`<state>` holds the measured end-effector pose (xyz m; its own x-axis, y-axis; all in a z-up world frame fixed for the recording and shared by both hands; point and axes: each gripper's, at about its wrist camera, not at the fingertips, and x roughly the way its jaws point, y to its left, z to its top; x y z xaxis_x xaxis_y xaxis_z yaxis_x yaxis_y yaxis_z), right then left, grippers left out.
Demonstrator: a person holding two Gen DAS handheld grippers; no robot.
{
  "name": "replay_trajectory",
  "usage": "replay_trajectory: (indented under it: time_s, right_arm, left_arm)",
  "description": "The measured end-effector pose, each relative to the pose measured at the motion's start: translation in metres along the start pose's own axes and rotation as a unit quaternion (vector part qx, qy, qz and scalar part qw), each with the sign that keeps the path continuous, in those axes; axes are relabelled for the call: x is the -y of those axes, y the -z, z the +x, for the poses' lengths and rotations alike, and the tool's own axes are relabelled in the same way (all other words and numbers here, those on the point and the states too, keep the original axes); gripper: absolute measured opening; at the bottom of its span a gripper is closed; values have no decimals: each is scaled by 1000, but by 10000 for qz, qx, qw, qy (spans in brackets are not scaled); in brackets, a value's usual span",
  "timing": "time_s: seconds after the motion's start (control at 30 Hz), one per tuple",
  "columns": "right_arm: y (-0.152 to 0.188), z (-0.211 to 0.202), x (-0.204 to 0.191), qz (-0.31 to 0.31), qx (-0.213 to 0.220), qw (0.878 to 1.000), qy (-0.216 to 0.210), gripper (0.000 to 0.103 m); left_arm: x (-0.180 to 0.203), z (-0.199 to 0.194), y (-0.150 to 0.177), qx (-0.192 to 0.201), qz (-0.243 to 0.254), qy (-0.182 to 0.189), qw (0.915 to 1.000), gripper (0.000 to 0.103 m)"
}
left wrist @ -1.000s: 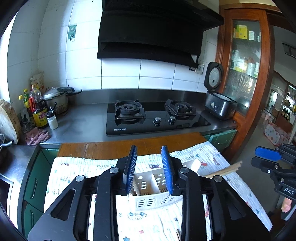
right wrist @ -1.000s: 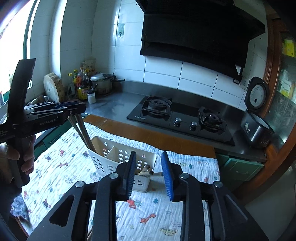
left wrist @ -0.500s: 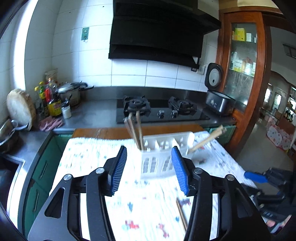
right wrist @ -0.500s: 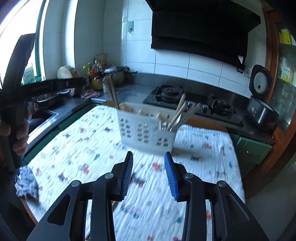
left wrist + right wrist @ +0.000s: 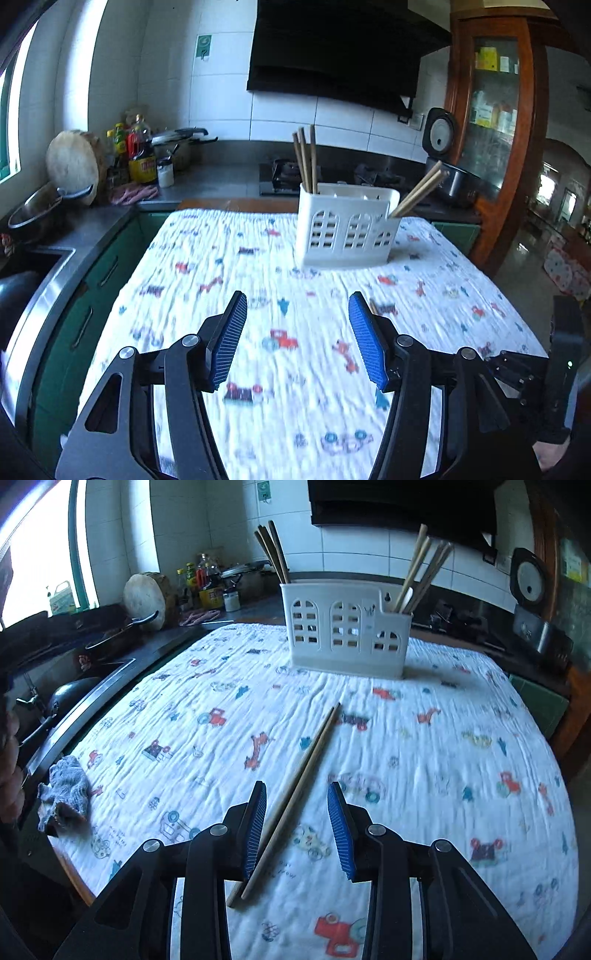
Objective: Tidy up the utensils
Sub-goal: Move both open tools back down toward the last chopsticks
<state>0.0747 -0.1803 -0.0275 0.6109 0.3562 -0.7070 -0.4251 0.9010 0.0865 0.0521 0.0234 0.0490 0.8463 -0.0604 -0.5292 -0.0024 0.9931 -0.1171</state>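
A white utensil holder (image 5: pixel 347 229) (image 5: pixel 345 635) stands upright at the far side of the printed tablecloth. Dark chopsticks (image 5: pixel 304 160) (image 5: pixel 271 550) stand in its left compartment, light wooden chopsticks (image 5: pixel 417 194) (image 5: pixel 423 572) lean out of its right one. A pair of wooden chopsticks (image 5: pixel 299 779) lies loose on the cloth, its near end between my right gripper's fingers. My right gripper (image 5: pixel 297 823) is open and empty just above them. My left gripper (image 5: pixel 297 339) is open and empty, low over the cloth, well short of the holder.
A grey rag (image 5: pixel 64 794) lies at the cloth's left edge. A sink (image 5: pixel 70 698) and counter with a pan (image 5: pixel 44 210), round board (image 5: pixel 74 162) and bottles (image 5: pixel 142 158) run along the left. A stove (image 5: pixel 284 177) and rice cooker (image 5: pixel 443 162) stand behind.
Both grippers have pulled back from the holder and dropped lower toward the cloth. The left gripper's jaws have opened wider. The loose chopsticks have come into the right wrist view.
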Motion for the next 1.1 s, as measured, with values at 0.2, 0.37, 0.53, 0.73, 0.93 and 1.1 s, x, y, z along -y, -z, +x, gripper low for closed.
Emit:
replay_trajectory:
  time_s: [0.2,0.37,0.53,0.73,0.93,1.1]
  right_arm:
    - [15,13,1,409,-160,9990,-67,21]
    - [21,24,-2,614,-298,9976,-140,15]
    - [22,30,-4,675,-381,9970,-25,14]
    - [27,35,-7,643,-427,9969,127,13]
    - [28,35,-5,663,-478,9965,203,13]
    - [29,36,-11,549,-532,9967,284,13]
  left_arm:
    - [-15,-2,24,-98,-65,-158,9998,58]
    - [-22,-6,32,-94,-64,-206,9997,58]
    - [-28,-7,34,-96,-117,-211,9997,58]
    - [-32,-7,38,-120,-181,-185,9996,58]
    - [-33,-4,41,-169,-192,-206,9995,58]
    - [-35,-4,42,-183,-231,-216,9993,58]
